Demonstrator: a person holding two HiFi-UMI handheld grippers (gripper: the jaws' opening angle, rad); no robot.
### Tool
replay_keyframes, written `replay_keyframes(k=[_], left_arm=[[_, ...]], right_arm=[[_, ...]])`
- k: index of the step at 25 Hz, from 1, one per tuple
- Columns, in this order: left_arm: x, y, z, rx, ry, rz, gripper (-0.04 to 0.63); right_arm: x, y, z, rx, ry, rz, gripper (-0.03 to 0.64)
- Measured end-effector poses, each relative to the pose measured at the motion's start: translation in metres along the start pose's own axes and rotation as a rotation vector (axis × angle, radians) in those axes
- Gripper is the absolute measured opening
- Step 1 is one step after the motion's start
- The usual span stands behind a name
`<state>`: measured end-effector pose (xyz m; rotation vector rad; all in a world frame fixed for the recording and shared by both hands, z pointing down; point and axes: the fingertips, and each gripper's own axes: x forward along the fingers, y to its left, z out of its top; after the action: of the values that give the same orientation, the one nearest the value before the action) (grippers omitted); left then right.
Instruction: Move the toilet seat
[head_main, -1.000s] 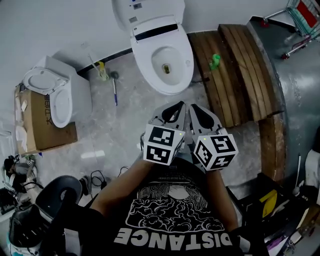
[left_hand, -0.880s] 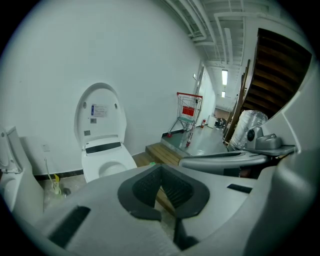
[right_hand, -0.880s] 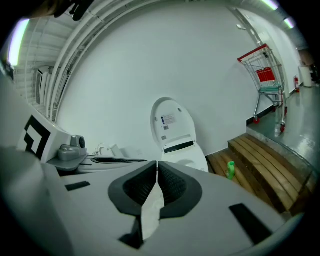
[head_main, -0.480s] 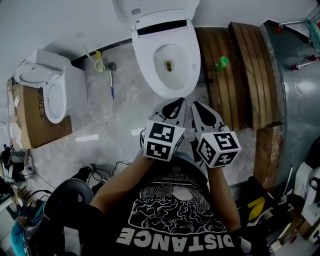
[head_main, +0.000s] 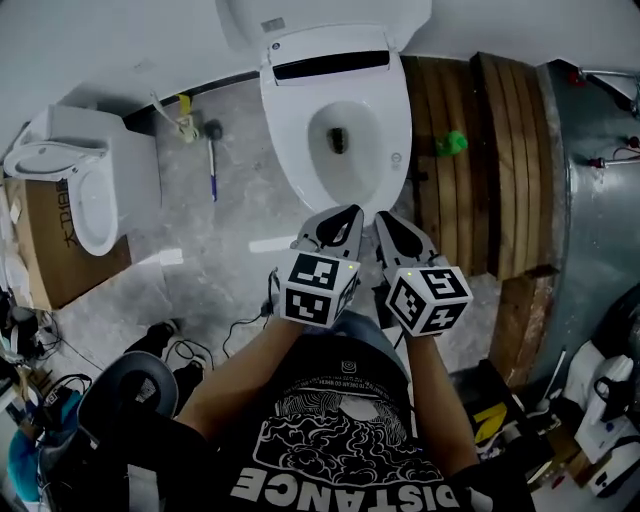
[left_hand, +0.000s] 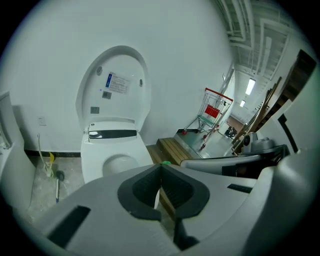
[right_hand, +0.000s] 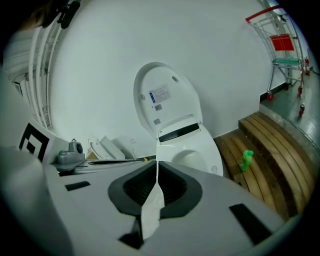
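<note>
— What's on the far left?
— A cardboard box (head_main: 45, 250) on the grey floor (head_main: 230, 270). A second white toilet (head_main: 110, 170) sits right against it. What the box holds I can't make out.

— And next along?
— A toilet brush (head_main: 211, 150) lies flat on the floor near the wall, with a yellow item (head_main: 184, 104) just beside it.

— Then the main toilet?
— Yes, the toilet (head_main: 330, 45) stands against the wall at centre. Its lid (left_hand: 117, 92) is upright with the label facing out. The toilet seat (head_main: 290, 130) looks to be down, flat on the bowl (head_main: 362, 122). Inside the bowl only a dark outlet (head_main: 338, 140) shows at the bottom. Whether there is water I can't judge.

— Where are the tools?
— Side by side at the bowl's front edge, pointing at it. The left gripper (head_main: 350, 212) has its jaws closed together with nothing between them. The right gripper (head_main: 383, 216) is the same, jaws together and empty. Whether either tip touches the rim I can't tell.

— Right of the toilet?
— A slatted wooden platform (head_main: 480, 200) with a small green object (head_main: 452, 143) on it, then a grey metal surface (head_main: 590, 200). A shopping cart (left_hand: 215, 112) with red parts stands farther off.
</note>
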<state>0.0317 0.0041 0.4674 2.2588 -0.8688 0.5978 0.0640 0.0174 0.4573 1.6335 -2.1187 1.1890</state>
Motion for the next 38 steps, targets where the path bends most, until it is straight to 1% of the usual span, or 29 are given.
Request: replay_keyframes(k=[7,12,16,18,21,24,25,29,33,38], left_arm=[[0.037,0.042,-0.026,-0.171,0.056,-0.012,0.012],[0.058,0.052,-0.053,-0.241,0.082,-0.032,0.012],[0.072,0.058,-0.075,-0.309,0.093,-0.019,0.012],[0.079,0.058,-0.087,-0.330,0.095,-0.013,0.012],[0.090,0.059,-0.106,-0.360,0.088,-0.003,0.014],[0.098,0.060,-0.123,-0.429,0.067,0.009,0.014],[0.100,0.058,-0.129,-0.450,0.061,0.009,0.014],[0.106,0.055,-0.154,-0.491,0.045,0.033,0.014],[0.112,0.056,-0.178,-0.595,0.003,0.054,0.015],[0.119,0.065,-0.204,-0.645,-0.028,0.090,0.017]], right_arm=[[0.046,-0.016,-0.019,0.062,0.095,-0.015,0.020],[0.061,-0.037,-0.040,0.105,0.136,-0.025,0.021],[0.071,-0.048,-0.062,0.125,0.164,-0.012,0.021],[0.075,-0.055,-0.073,0.137,0.172,-0.004,0.021],[0.081,-0.065,-0.092,0.145,0.184,0.016,0.021],[0.083,-0.075,-0.112,0.159,0.191,0.038,0.021],[0.083,-0.079,-0.117,0.166,0.190,0.040,0.021],[0.086,-0.097,-0.134,0.203,0.167,0.035,0.021],[0.090,-0.106,-0.150,0.227,0.141,0.047,0.021],[0.097,-0.115,-0.172,0.244,0.138,0.064,0.023]])
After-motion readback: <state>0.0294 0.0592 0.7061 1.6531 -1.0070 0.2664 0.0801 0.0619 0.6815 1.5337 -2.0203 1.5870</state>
